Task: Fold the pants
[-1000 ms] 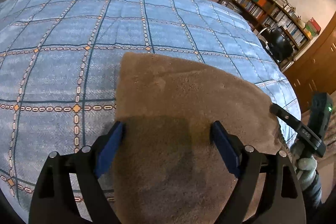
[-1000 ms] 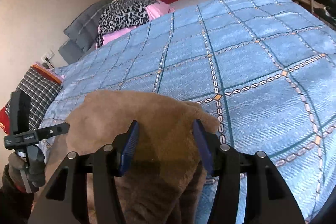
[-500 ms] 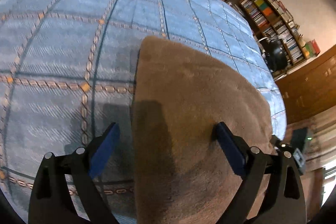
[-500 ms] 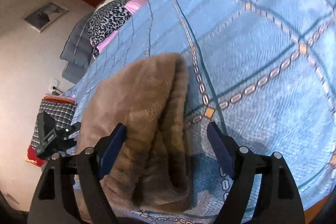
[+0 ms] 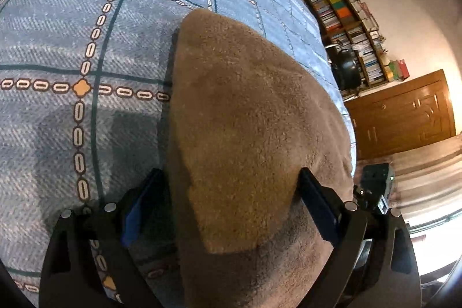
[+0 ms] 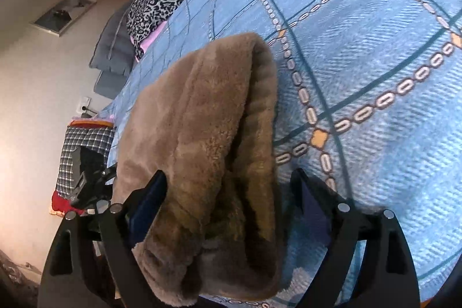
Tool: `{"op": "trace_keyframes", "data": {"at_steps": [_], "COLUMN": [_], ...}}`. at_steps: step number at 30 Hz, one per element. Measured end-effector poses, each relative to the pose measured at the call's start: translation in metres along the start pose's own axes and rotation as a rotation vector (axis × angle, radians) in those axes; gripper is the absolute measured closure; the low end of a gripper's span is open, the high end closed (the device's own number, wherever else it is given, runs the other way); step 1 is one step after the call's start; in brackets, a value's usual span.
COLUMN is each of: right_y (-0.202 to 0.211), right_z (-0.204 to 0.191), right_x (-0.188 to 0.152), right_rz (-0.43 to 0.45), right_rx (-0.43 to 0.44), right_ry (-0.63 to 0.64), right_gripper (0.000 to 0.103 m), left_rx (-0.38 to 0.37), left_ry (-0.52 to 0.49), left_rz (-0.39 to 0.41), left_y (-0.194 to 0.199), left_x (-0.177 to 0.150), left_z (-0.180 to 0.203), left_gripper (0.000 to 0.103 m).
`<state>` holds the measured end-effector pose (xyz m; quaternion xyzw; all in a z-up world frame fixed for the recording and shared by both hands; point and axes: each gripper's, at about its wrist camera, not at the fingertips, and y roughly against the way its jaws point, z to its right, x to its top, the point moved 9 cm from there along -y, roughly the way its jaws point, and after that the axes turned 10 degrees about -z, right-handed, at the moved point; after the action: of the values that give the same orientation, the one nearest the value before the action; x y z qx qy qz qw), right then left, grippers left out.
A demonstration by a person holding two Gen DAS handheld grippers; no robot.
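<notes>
Brown fleece pants (image 5: 245, 106) lie folded in a thick stack on the blue patterned bedspread (image 5: 57, 33). My left gripper (image 5: 228, 175) hovers low over the stack's near left part, jaws wide; the fleece runs between them and the pads (image 5: 132, 218) do not press it. In the right wrist view the pants (image 6: 202, 106) show their layered right edge. The right gripper (image 6: 229, 173) straddles that edge, its jaws still opening, with the right pad over bare bedspread (image 6: 375, 48). Each gripper shows in the other's view: right gripper (image 5: 375, 186), left gripper (image 6: 86, 178).
A leopard-print and pink pillow (image 6: 156, 2) and grey cushions (image 6: 112, 48) sit at the bed's head. A plaid cloth (image 6: 83, 143) lies off the bed's side. Bookshelves (image 5: 346, 19), a black chair (image 5: 346, 68) and a wooden cabinet (image 5: 404, 111) stand past the far edge.
Both grippers have dropped closer to the bed, tipped further down and rolled. The right jaws have spread wide off the pants' edge, and the fleece now rests on the bed.
</notes>
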<state>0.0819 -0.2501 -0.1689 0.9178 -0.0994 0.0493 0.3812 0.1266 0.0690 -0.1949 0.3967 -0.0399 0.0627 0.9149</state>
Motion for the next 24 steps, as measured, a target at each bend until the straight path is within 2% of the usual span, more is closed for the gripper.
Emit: {"op": "trace_keyframes", "data": {"at_steps": [3, 5, 7, 9, 12, 17, 20, 24], "right_y": [-0.011, -0.016, -0.016, -0.017, -0.016, -0.003, 0.011, 0.026], "right_z": [-0.01, -0.014, -0.014, -0.015, -0.018, -0.027, -0.043, -0.064], "right_x": [-0.002, 0.0, 0.003, 0.003, 0.004, 0.008, 0.016, 0.032], "right_rz": [-0.016, -0.013, -0.007, -0.005, 0.003, 0.033, 0.067, 0.105], "right_rx": [0.003, -0.006, -0.002, 0.019, 0.021, 0.031, 0.047, 0.041], "right_ry": [0.033, 0.041, 0.036, 0.025, 0.042, 0.078, 0.123, 0.185], "right_gripper": [0.017, 0.018, 0.023, 0.032, 0.04, 0.052, 0.055, 0.055], "left_rx": [-0.021, -0.045, -0.039, -0.045, -0.051, -0.051, -0.038, -0.026], "left_ry": [-0.021, -0.034, -0.049, -0.056, -0.068, -0.079, -0.11, -0.154], "left_rz": [-0.005, -0.011, -0.003, 0.009, 0.035, 0.089, 0.116, 0.158], "left_y": [-0.005, -0.01, -0.014, -0.016, -0.012, -0.002, 0.008, 0.02], "left_x": [0.0, -0.002, -0.002, -0.002, -0.003, -0.001, 0.006, 0.019], "left_z": [0.006, 0.014, 0.019, 0.023, 0.025, 0.034, 0.047, 0.072], "left_gripper": [0.011, 0.017, 0.02, 0.024, 0.03, 0.05, 0.056, 0.057]}}
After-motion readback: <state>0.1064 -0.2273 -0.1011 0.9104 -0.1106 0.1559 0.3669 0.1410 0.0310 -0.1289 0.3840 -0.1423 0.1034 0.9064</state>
